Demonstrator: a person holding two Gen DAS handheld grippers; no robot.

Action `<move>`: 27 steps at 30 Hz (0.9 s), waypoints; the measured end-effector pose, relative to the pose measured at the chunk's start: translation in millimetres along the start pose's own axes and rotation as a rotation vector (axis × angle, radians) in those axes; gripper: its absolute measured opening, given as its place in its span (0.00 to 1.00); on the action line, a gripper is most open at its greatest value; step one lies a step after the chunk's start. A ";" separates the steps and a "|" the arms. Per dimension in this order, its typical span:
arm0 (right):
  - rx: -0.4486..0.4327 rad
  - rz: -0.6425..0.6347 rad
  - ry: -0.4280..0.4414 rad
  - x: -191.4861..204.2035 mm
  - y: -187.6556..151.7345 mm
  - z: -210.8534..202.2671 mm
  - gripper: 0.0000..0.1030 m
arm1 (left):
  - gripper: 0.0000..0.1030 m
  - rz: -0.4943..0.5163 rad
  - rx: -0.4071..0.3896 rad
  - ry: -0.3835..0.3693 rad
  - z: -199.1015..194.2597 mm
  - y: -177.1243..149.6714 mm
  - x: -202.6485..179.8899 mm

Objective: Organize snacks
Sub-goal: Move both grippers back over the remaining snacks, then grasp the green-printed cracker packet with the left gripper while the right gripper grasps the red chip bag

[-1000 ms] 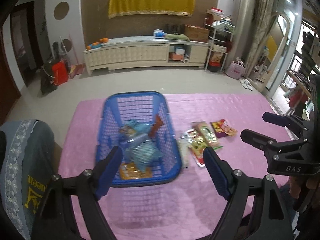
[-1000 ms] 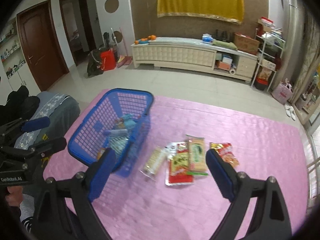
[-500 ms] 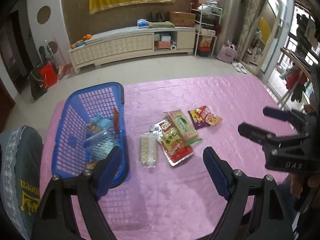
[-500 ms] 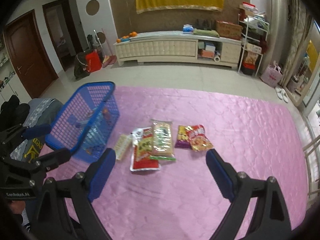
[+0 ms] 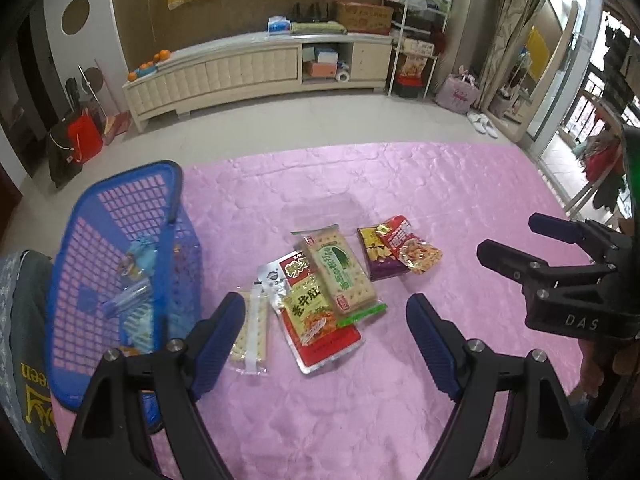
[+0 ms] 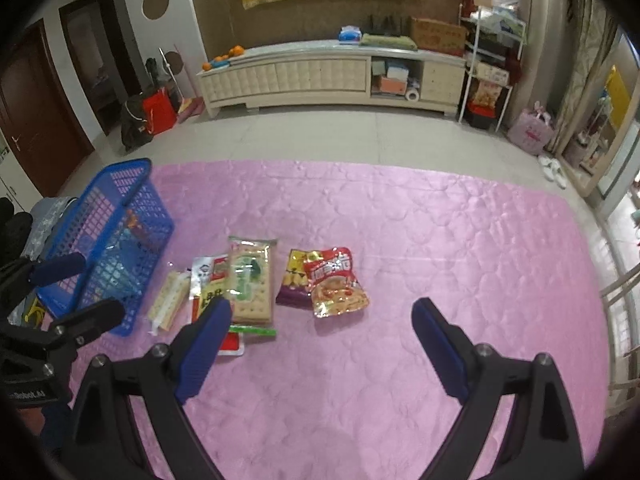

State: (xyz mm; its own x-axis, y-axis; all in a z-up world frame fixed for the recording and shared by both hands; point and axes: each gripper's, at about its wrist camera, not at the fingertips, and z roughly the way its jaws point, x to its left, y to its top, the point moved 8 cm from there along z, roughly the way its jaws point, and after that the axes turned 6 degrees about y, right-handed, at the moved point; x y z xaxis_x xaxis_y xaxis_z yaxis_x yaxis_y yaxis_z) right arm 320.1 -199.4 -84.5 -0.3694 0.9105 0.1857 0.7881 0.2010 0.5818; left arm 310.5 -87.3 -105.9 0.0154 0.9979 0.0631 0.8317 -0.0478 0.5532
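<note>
Partly done, judging by the layout. Some packets already inside the basket [image 5: 120, 264]: a pale blue one and a clear one visible through the mesh, others too blurred to name. Five snacks left on the pink cloth [image 5: 400, 184], all right of the basket. Nearest the basket, a clear cracker sleeve [image 5: 253, 330]; next, a red pack [image 5: 320, 320] with yellow panel; lying across it, a green cracker pack [image 5: 340, 272]; further right, a purple bag [image 5: 374, 256] half under a red chip bag [image 5: 412, 246].

Left gripper [image 5: 326, 344] wide, nothing between its jaws, hanging above the red pack. Right gripper [image 6: 322, 340] also wide and empty, just right of the basket-side cluster, below the chip bag in its own view.

Writing: Chinese characters on the red pack, green pack and chip bag, not read with confidence. "DAS" on the right gripper body. "GenRobot.AI", partly cut off, on the left gripper body in the right view. Yellow lettering ending in "een" on grey fabric [image 5: 24, 360] left of the basket.
</note>
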 end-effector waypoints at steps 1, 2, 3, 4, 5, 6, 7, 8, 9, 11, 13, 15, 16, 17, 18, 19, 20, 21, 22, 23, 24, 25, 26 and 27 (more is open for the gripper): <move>0.011 0.003 0.011 -3.8 -0.4 8.3 0.91 | 0.79 0.012 -0.005 0.019 5.2 2.1 -1.9; 0.024 0.001 0.022 -6.5 -0.8 17.7 0.91 | 0.79 0.035 -0.017 0.035 9.9 4.9 -5.0; 0.036 -0.003 0.028 -10.5 -1.5 28.4 0.91 | 0.79 0.058 -0.026 0.043 15.4 8.0 -9.2; 0.051 -0.007 0.026 -15.1 -2.9 38.9 0.91 | 0.79 0.069 -0.026 0.044 20.6 9.9 -11.8; 0.064 -0.009 0.021 -17.7 -3.1 45.8 0.91 | 0.79 0.072 -0.020 0.043 28.0 12.2 -14.4; 0.081 -0.008 0.015 -22.9 -3.4 57.1 0.91 | 0.79 0.065 -0.009 0.037 37.0 13.9 -15.8; 0.091 -0.005 0.016 -25.9 -3.0 64.6 0.91 | 0.79 0.051 0.003 0.029 46.3 15.2 -16.2; 0.105 -0.002 0.021 -30.2 -2.8 74.3 0.91 | 0.79 0.039 0.014 0.024 54.0 16.1 -15.1; 0.121 0.001 0.026 -33.9 -3.6 85.6 0.91 | 0.79 0.021 0.032 0.024 65.0 16.2 -13.2; 0.141 0.002 0.024 -40.1 -4.6 103.0 0.91 | 0.79 0.000 0.062 0.026 82.8 14.3 -9.8; 0.154 0.000 0.026 -45.3 -8.5 119.9 0.91 | 0.79 -0.015 0.086 0.021 97.9 11.0 -6.6; 0.155 0.008 0.067 -47.5 -12.1 130.5 0.91 | 0.79 -0.014 0.111 0.028 111.6 5.9 -3.9; 0.176 0.017 0.077 -50.1 -15.3 136.4 0.91 | 0.79 -0.008 0.118 0.030 115.7 4.1 -3.8; 0.193 0.021 0.071 -52.6 -16.2 140.0 0.91 | 0.79 -0.007 0.123 0.032 120.5 2.8 -2.6; 0.204 0.016 0.063 -54.2 -17.1 143.6 0.91 | 0.79 -0.010 0.128 0.031 124.9 1.6 -2.2; 0.212 0.000 0.059 -53.8 -18.0 146.3 0.91 | 0.79 -0.015 0.134 0.027 128.5 -0.3 0.3; 0.214 -0.016 0.058 -51.8 -18.1 147.9 0.91 | 0.79 -0.022 0.142 0.019 131.8 -2.0 0.6; 0.218 -0.032 0.064 -49.2 -17.8 149.6 0.91 | 0.79 -0.030 0.151 0.012 135.1 -3.5 0.6; 0.230 -0.050 0.074 -45.8 -19.0 151.3 0.91 | 0.79 -0.035 0.157 0.007 137.0 -3.5 1.1; 0.250 -0.067 0.080 -42.7 -21.9 153.8 0.92 | 0.79 -0.037 0.162 0.005 139.6 -5.4 0.7; 0.252 -0.092 0.074 -40.3 -24.0 153.6 0.91 | 0.79 -0.036 0.167 0.003 140.7 -6.5 -0.5; 0.250 -0.100 0.082 -38.5 -25.0 152.6 0.91 | 0.79 -0.033 0.169 0.003 140.6 -8.1 -1.0; 0.244 -0.104 0.086 -37.6 -25.4 150.9 0.89 | 0.79 -0.029 0.167 0.004 139.2 -8.6 -1.8; 0.237 -0.102 0.090 -36.8 -25.6 149.7 0.84 | 0.79 -0.023 0.163 0.004 139.3 -6.8 -2.8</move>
State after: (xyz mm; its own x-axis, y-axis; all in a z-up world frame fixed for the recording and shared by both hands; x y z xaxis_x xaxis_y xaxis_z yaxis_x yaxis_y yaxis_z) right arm 387.3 -184.0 -224.8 -0.4867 0.8475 0.2119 0.8340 0.3787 0.4013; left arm 382.1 -83.7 -225.6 -0.0064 0.9984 0.0557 0.9109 -0.0171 0.4122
